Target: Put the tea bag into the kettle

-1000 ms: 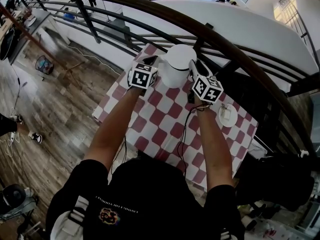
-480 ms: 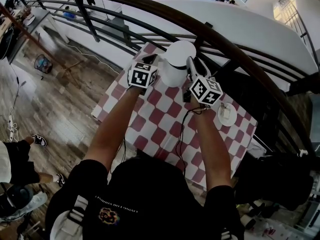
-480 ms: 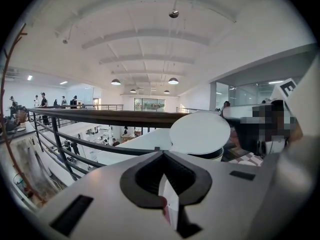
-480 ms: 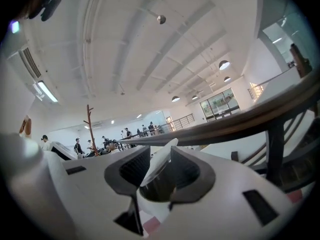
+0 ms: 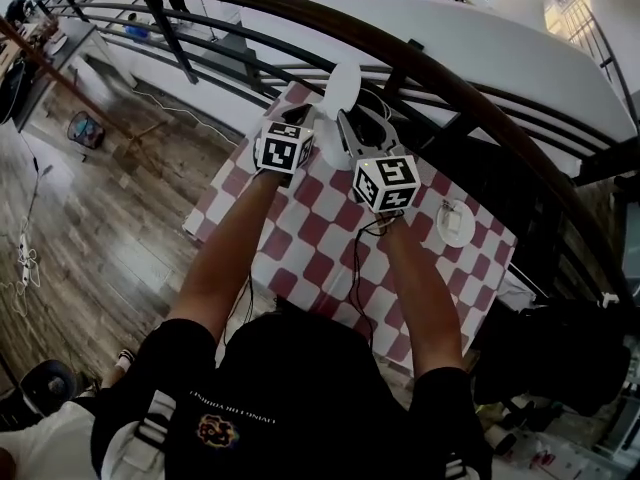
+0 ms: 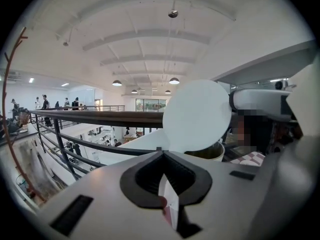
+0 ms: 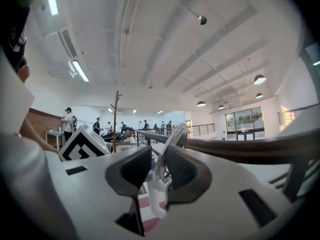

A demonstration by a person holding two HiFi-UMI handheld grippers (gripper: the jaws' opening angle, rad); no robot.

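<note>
While the left gripper's [image 6: 167, 183] jaws pinch the tea bag [image 6: 170, 207] just short of the open kettle [image 6: 214, 153], the right gripper's [image 7: 152, 171] jaws, just narrowed, clamp the raised lid [image 7: 169, 144]; the bag looks light, limp and tearable; best held by its top.

Black short-sleeve tee [image 5: 300, 408], small logo [image 5: 218, 431] I can't really read. Left gripper [image 6: 169, 196] and right gripper [image 7: 157, 173] pale grey, black pads [image 7: 134, 170], black-and-white marker cubes [image 5: 283, 148], dark cable [image 5: 362, 268].

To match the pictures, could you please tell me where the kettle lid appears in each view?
Head view: kettle lid, top centre, tipped up.
Left gripper view: white disc right of centre.
Right gripper view: edge-on, just below centre.
Shared landmark: the dark handrail.
</note>
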